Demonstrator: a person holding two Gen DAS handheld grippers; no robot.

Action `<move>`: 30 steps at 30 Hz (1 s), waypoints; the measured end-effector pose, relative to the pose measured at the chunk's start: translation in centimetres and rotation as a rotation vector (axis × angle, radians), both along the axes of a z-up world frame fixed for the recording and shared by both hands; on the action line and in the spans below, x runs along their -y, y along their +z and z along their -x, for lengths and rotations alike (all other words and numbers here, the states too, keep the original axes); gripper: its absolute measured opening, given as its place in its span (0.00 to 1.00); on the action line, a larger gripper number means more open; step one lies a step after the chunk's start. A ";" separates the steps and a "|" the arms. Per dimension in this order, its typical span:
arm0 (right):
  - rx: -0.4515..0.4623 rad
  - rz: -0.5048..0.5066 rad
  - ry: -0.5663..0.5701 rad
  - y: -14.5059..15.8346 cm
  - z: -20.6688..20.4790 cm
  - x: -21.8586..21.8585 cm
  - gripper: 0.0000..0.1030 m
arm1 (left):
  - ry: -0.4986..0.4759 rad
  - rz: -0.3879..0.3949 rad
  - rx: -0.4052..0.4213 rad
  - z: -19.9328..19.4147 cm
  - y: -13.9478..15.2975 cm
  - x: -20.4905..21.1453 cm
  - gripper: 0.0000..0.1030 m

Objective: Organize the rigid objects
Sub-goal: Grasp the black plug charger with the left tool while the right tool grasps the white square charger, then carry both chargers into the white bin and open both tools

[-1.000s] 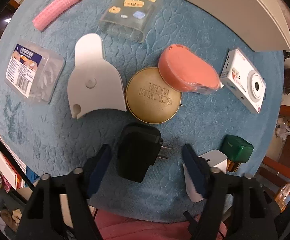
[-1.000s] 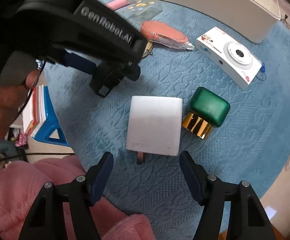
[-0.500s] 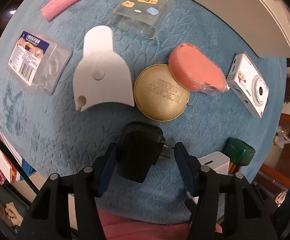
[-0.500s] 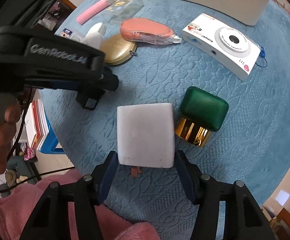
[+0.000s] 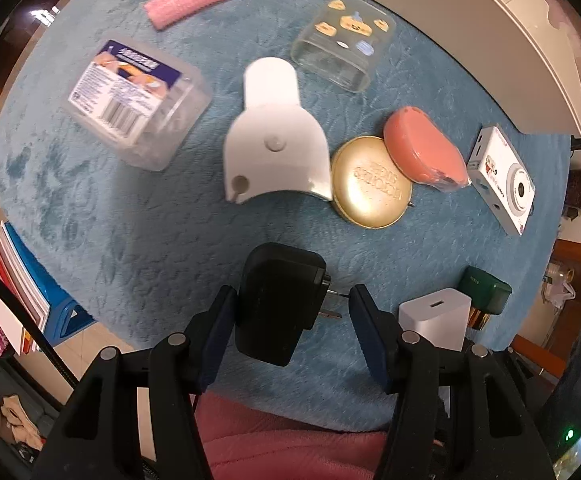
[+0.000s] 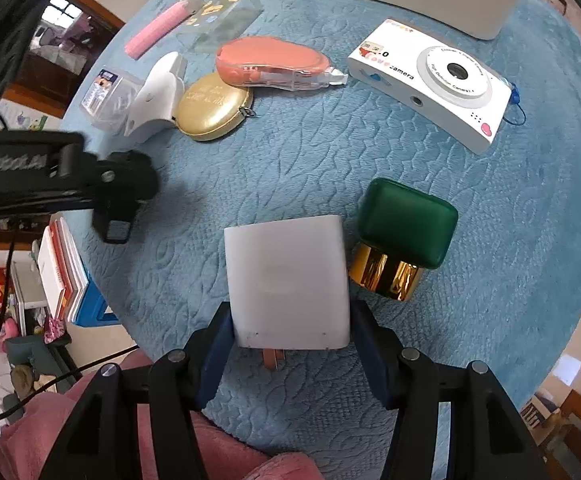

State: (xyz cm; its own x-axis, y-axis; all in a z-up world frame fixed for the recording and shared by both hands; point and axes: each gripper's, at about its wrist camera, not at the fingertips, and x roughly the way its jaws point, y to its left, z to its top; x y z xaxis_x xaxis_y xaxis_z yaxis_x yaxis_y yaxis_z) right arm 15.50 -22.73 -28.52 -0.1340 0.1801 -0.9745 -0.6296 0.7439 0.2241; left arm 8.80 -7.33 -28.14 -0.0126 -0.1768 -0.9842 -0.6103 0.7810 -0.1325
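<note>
Left wrist view: left tool (image 5: 292,312) has just closed on the black plug (image 5: 278,304), one pad on its body, the other at its prongs. Gold tin (image 5: 371,182) lies at one o'clock beyond. Right wrist view: right tool (image 6: 288,344), just closed, clamps the white charger (image 6: 286,280); green cap (image 6: 406,224) touches at two o'clock on the blue surface (image 6: 330,152).

Both hand-held grippers (image 5: 290,322) (image 6: 288,338) newly closed

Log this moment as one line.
left gripper: jaws just closed, pads gripping black charger | right gripper: jaws just closed, pads gripping white charger
</note>
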 end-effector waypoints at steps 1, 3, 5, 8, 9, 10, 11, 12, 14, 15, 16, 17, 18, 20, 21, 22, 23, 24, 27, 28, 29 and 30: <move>0.002 0.008 -0.006 0.0 0.0 -0.1 0.57 | -0.001 0.002 0.003 0.2 0.2 -0.2 0.60; 0.008 0.023 -0.020 -0.1 0.1 -0.4 0.57 | -0.002 0.006 0.010 0.6 0.6 -0.6 0.60; 0.012 0.038 -0.043 -0.2 0.2 -0.7 0.57 | -0.006 0.007 0.014 1.1 0.9 -1.2 0.60; 0.011 0.053 -0.093 -0.3 -0.1 -0.8 0.59 | -0.014 0.008 0.013 1.9 1.2 -2.2 0.60; 0.009 0.058 -0.115 -0.3 -0.3 -0.9 0.59 | -0.018 0.008 0.013 2.3 1.4 -2.6 0.60; 0.009 0.063 -0.133 -0.4 -0.4 -0.9 0.60 | -0.020 0.008 0.013 2.5 1.5 -2.8 0.60; 0.010 0.067 -0.147 -0.4 -0.4 -0.9 0.60 | -0.023 0.010 0.013 2.7 1.6 -3.1 0.60; 0.011 0.075 -0.159 -0.4 -0.5 -0.9 0.60 | -0.029 0.011 0.013 3.1 1.7 -3.5 0.60; 0.012 0.099 -0.190 -0.4 -0.7 -1.0 0.59 | -0.041 0.012 0.012 3.7 1.9 -4.4 0.60; 0.011 0.105 -0.204 -0.4 -0.7 -1.1 0.58 | -0.049 0.012 0.011 3.8 2.2 -5.3 0.60; 0.007 0.109 -0.222 -0.4 -0.8 -1.1 0.58 | -0.057 0.013 0.009 3.8 2.7 -5.9 0.60; 0.001 0.112 -0.240 -0.5 -0.9 -1.0 0.58 | -0.064 0.014 0.008 4.0 2.8 -6.3 0.60; -0.004 0.117 -0.253 -0.5 -1.0 -1.0 0.58 | -0.071 0.015 0.006 4.2 3.0 -6.7 0.60; -0.016 0.123 -0.283 -0.4 -1.4 -1.0 0.58 | -0.086 0.018 0.002 4.6 3.2 -7.4 0.60; -0.025 0.125 -0.301 -0.4 -1.5 -0.9 0.58 | -0.101 0.020 -0.001 4.8 3.4 -7.8 0.60; -0.034 0.129 -0.320 -0.5 -1.7 -0.9 0.58 | -0.112 0.020 -0.004 4.8 3.5 -8.0 0.60; -0.043 0.134 -0.339 -0.5 -1.8 -0.9 0.58 | -0.123 0.021 -0.007 4.7 3.8 -8.3 0.60; -0.050 0.137 -0.355 -0.5 -1.9 -0.9 0.58 | -0.140 0.023 -0.008 4.8 3.9 -8.7 0.60; -0.088 0.135 -0.406 -0.5 -2.1 -1.1 0.57 | -0.180 0.025 -0.013 4.1 4.4 -9.5 0.60; -0.102 0.136 -0.418 -0.5 -2.0 -1.4 0.57 | -0.192 0.024 -0.014 3.7 4.5 -9.8 0.60; -0.111 0.135 -0.426 -0.5 -2.1 -1.6 0.57 | -0.204 0.023 -0.015 3.7 4.6 -10.1 0.60; -0.123 0.128 -0.437 -0.5 -2.1 -1.9 0.57 | -0.219 0.020 -0.014 3.6 4.8 -10.4 0.60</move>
State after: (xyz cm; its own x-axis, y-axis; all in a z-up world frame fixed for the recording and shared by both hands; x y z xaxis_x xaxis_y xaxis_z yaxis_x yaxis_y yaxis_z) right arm 17.56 -20.86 -28.99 -0.1883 0.1247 -0.9742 -0.2262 0.9597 0.1666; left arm 5.15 3.12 -23.34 -0.0670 -0.1882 -0.9798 -0.4285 0.8923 -0.1421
